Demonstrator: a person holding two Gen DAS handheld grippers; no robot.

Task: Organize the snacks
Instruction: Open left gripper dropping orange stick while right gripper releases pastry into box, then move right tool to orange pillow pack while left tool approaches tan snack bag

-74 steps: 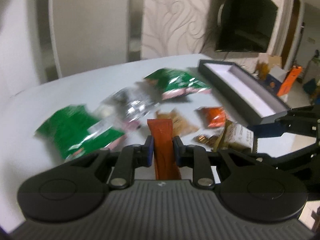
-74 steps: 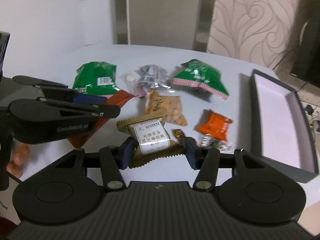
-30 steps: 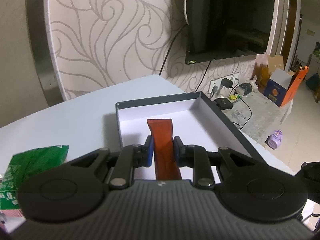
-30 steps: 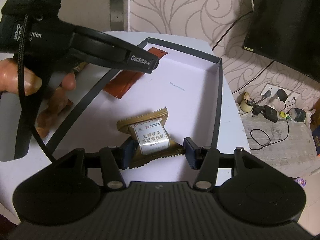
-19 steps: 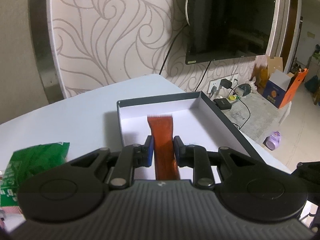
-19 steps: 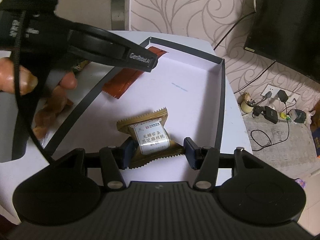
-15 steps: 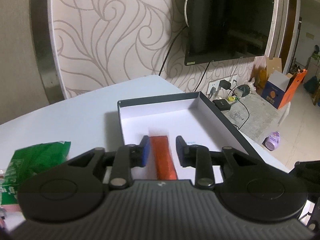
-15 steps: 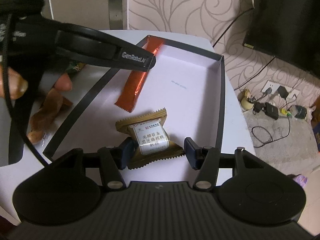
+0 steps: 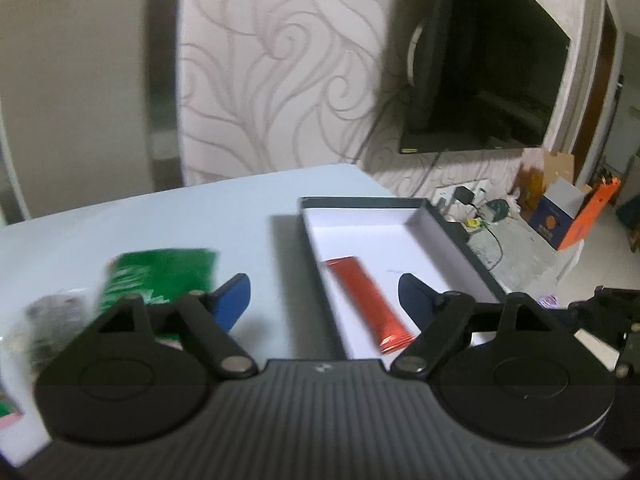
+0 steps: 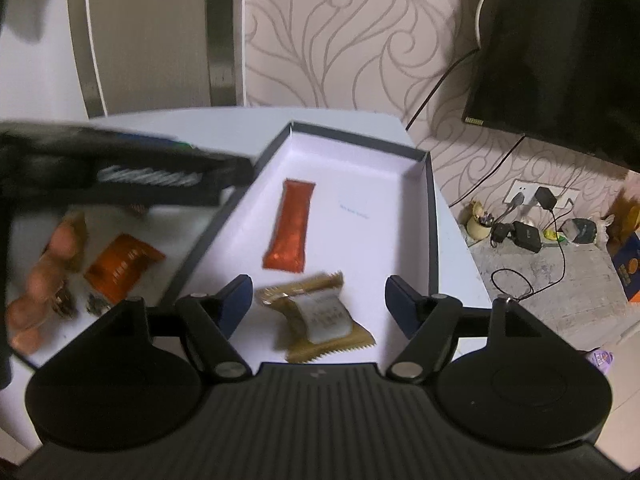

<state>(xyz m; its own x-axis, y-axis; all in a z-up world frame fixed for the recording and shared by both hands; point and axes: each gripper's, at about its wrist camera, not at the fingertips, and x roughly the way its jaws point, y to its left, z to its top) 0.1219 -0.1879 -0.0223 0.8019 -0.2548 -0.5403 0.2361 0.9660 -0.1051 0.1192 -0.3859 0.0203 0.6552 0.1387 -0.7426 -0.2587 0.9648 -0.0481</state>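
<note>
A dark box with a white inside (image 10: 427, 184) lies on the white table; it also shows in the left wrist view (image 9: 452, 222). A long red-orange snack bar (image 10: 291, 226) lies flat in it, also seen in the left wrist view (image 9: 368, 298). A gold-brown wrapped snack (image 10: 318, 316) lies in the box's near end. My right gripper (image 10: 320, 294) is open above that snack. My left gripper (image 9: 324, 294) is open and empty over the box's left wall; it appears blurred in the right wrist view (image 10: 132, 178).
Left of the box lie an orange packet (image 10: 122, 266), small candies (image 10: 96, 304), a green bag (image 9: 160, 276) and a silvery packet (image 9: 52, 316). A TV (image 9: 484, 92) hangs on the wall. Chargers and cables (image 10: 520, 236) lie on the floor beyond the table edge.
Both grippers carried their snacks over the box, then opened. The red bar and the gold-brown snack now lie in the box. The left gripper has swung left, away from the box.
</note>
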